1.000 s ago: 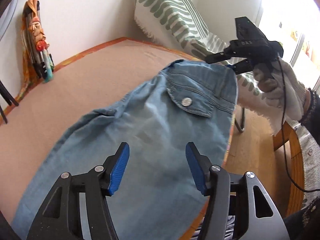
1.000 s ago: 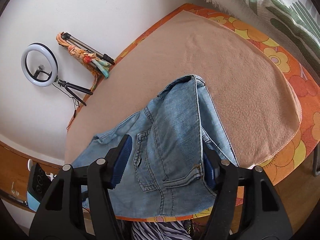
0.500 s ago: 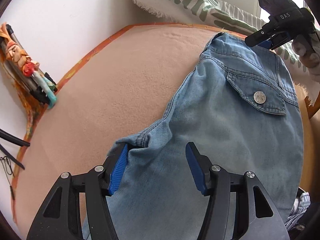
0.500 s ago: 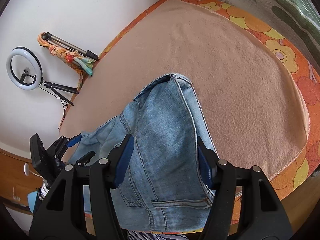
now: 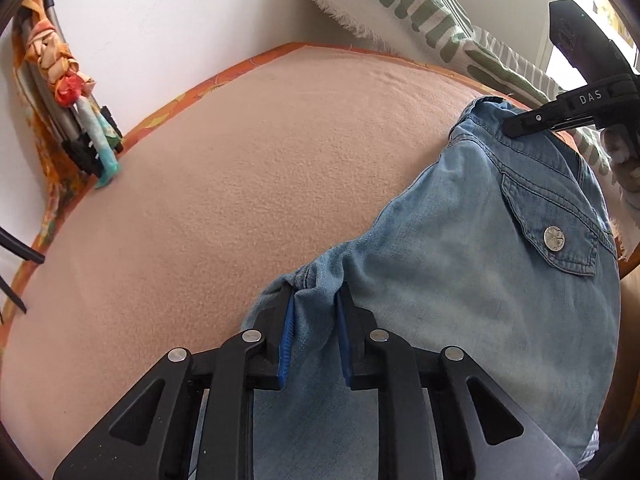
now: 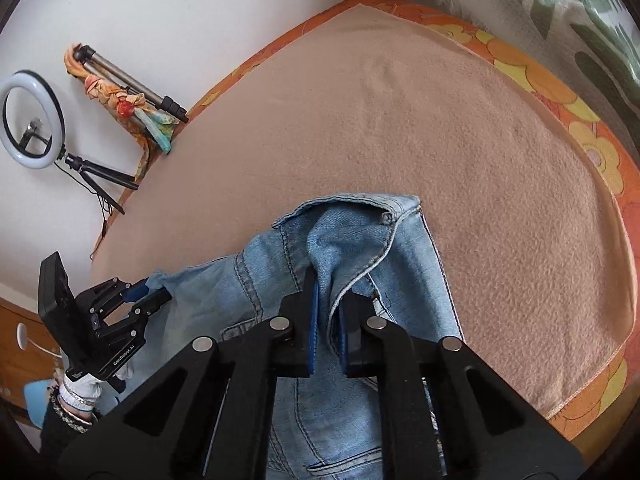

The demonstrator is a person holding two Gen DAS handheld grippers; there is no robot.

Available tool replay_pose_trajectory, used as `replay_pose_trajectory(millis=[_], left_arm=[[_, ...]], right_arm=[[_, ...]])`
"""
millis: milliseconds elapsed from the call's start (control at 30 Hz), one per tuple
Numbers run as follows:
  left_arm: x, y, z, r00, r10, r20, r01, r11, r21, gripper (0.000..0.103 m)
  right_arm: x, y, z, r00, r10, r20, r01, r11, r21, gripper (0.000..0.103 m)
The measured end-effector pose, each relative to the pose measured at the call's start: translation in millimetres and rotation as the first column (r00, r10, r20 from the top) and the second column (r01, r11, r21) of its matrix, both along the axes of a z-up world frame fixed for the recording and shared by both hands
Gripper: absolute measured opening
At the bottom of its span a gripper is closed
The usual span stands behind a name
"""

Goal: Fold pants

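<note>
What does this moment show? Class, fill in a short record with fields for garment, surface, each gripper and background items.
garment: light blue denim pants, partly spread on the surface
surface: peach fleece blanket over an orange floral cloth
left gripper: shut on a bunched fold of denim
right gripper: shut on the waistband edge
background: ring light, tripod, green-patterned throw

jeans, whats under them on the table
The jeans lie on a peach fleece blanket, which covers an orange floral cloth showing at its edges. Whatever sits directly beneath the denim is hidden.
</note>
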State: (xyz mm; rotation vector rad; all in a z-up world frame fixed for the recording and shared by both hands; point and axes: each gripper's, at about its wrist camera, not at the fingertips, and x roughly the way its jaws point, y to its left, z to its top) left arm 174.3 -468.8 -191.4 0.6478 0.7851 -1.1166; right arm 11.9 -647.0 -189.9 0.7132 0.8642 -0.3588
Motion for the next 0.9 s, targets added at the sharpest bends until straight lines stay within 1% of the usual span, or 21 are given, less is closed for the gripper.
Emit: replay_pose_trajectory(millis=[33,100,133,200,233,267,300,333,400,433,467,500,533,567,633,700,767,833,867,900], left_arm=[[2.4,-0.3,-0.5,1.000,0.007,-0.002,-0.007,1.000,-0.003,0.016],[5.2,-2.0,-2.0,1.000,0.024,0.010,-0.024,1.000,-0.002,0.015],[5.4,-3.7,-2.3,0.999,0.031,0.023,-0.031,1.000,-0.001,0.015],[4.3,-6.4,-1.7,0.998,0.048,0.048,-0.048,0.999,-0.002,0.016],[4.3,-7.0,-1.3,0.997,0.056,0.047,-0.056,0.998,-0.004,0.016],[4.8,-6.8,-0.8,0.997,0.062,0.042,-0.061,0.998,-0.006,0.016],[5.9,-4.9,0.6,0.997,0.070,0.042,-0.070,0.998,-0.012,0.019],[9.1,-1.7,2.9,0.996,0.082,0.031,-0.081,0.996,-0.024,0.019],[18.1,6.9,9.9,0.993,0.115,-0.013,-0.116,0.992,-0.053,0.019],[23.8,12.1,13.8,0.991,0.129,-0.022,-0.131,0.989,-0.067,0.019],[28.6,19.0,18.3,0.988,0.153,-0.016,-0.154,0.985,-0.075,0.019],[33.1,25.8,23.0,0.985,0.169,-0.015,-0.170,0.982,-0.084,0.019],[37.4,33.9,28.0,0.983,0.183,-0.019,-0.184,0.978,-0.097,0.019],[41.0,43.0,33.1,0.980,0.199,-0.028,-0.201,0.974,-0.108,0.020],[45.9,64.7,45.4,0.974,0.216,-0.071,-0.224,0.964,-0.141,0.020],[42.1,90.2,59.2,0.972,0.217,-0.089,-0.230,0.956,-0.183,0.022],[32.7,119.8,72.4,0.972,0.217,-0.091,-0.232,0.948,-0.217,0.024],[23.3,152.1,82.1,0.965,0.231,-0.120,-0.255,0.936,-0.243,0.031],[18.6,169.1,86.3,0.961,0.237,-0.146,-0.268,0.928,-0.259,0.039],[13.9,188.0,89.5,0.954,0.245,-0.171,-0.285,0.918,-0.276,0.044]], right_arm=[[1.5,3.9,12.1,1.000,0.017,0.017,-0.016,0.999,-0.050,0.006],[2.3,4.7,34.3,0.998,0.032,0.061,-0.024,0.993,-0.119,0.005],[4.6,2.5,37.9,0.998,0.036,0.050,-0.029,0.990,-0.137,0.005],[10.3,-2.1,33.5,0.999,0.036,0.005,-0.035,0.988,-0.149,0.005],[11.4,-3.6,28.2,0.999,0.043,-0.012,-0.044,0.989,-0.144,0.005],[13.0,-4.6,21.1,0.998,0.054,-0.038,-0.059,0.990,-0.126,0.005],[12.5,-6.1,13.3,0.996,0.059,-0.071,-0.067,0.992,-0.109,0.006],[10.1,-7.1,6.5,0.994,0.061,-0.094,-0.070,0.993,-0.097,0.008],[0.4,-13.1,-3.7,0.991,0.067,-0.112,-0.073,0.996,-0.054,0.017],[-7.8,-16.7,-5.1,0.992,0.051,-0.113,-0.058,0.997,-0.058,0.028],[-16.0,-19.4,-4.1,0.993,0.033,-0.113,-0.042,0.996,-0.081,0.036],[-24.2,-21.9,-2.7,0.993,0.010,-0.121,-0.024,0.994,-0.108,0.038],[-32.0,-23.5,-0.8,0.991,-0.015,-0.130,-0.002,0.992,-0.130,0.041],[-38.8,-24.0,2.0,0.990,-0.038,-0.137,0.017,0.988,-0.151,0.041],[-50.4,-19.6,12.5,0.990,-0.057,-0.129,0.028,0.977,-0.211,0.041],[-56.8,-8.1,27.6,0.994,-0.047,-0.096,0.020,0.964,-0.264,0.042],[-60.3,7.2,43.4,0.998,-0.034,-0.048,0.018,0.952,-0.305,0.048],[-58.9,25.3,55.3,1.000,-0.001,-0.001,0.001,0.948,-0.318,0.048],[-55.4,35.6,59.6,0.999,0.028,0.021,-0.020,0.949,-0.314,0.048],[-51.7,47.3,62.3,0.997,0.061,0.041,-0.045,0.950,-0.308,0.048]])
